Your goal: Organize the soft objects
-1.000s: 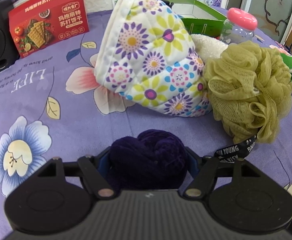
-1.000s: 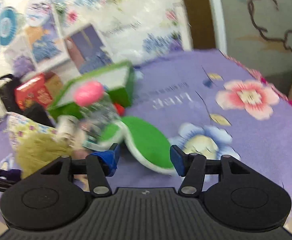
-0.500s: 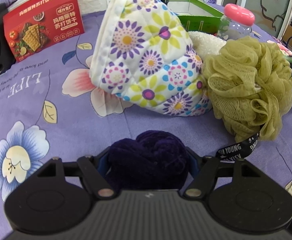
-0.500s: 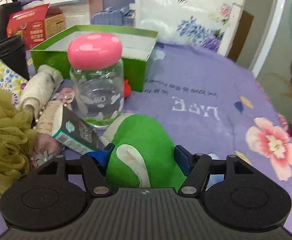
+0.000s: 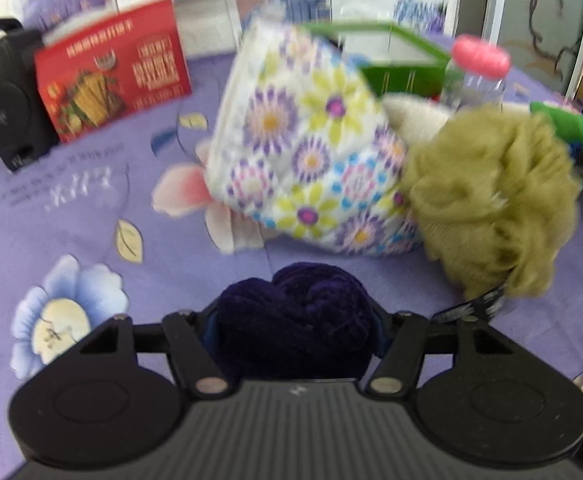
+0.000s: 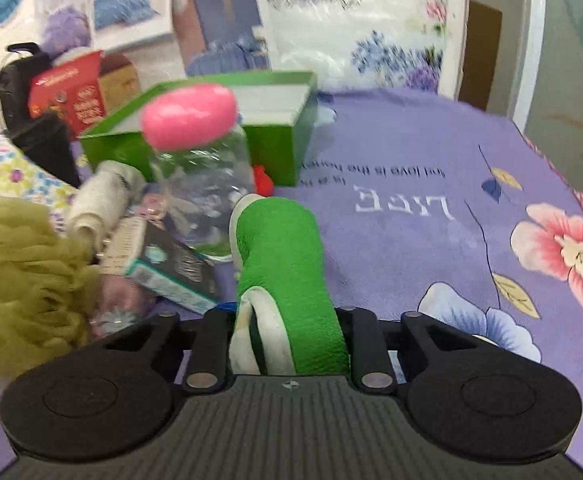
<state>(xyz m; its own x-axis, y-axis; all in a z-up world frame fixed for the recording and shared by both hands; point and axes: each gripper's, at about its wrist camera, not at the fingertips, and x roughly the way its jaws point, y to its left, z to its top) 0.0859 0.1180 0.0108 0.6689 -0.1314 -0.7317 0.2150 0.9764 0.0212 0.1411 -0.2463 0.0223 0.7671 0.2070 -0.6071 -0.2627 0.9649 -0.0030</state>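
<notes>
A dark purple velvet scrunchie fills the gap of my left gripper, whose jaws are closing on it just above the purple tablecloth. Beyond it lie a floral quilted mitt, a cream rolled towel and an olive bath pouf. My right gripper is shut on a green cloth with white trim, folded upright between the jaws; it also shows as the green cloth at the right edge of the left wrist view. The pouf sits left of the right gripper.
A green open box stands at the back, with a clear jar with a pink lid in front of it. A small teal carton lies beside the green cloth. A red cracker box and a black speaker stand far left.
My right gripper has come down over the green cloth and shut on it, bunching it upright. The left gripper's jaws have narrowed slightly on the scrunchie, and its view has tilted a little.
</notes>
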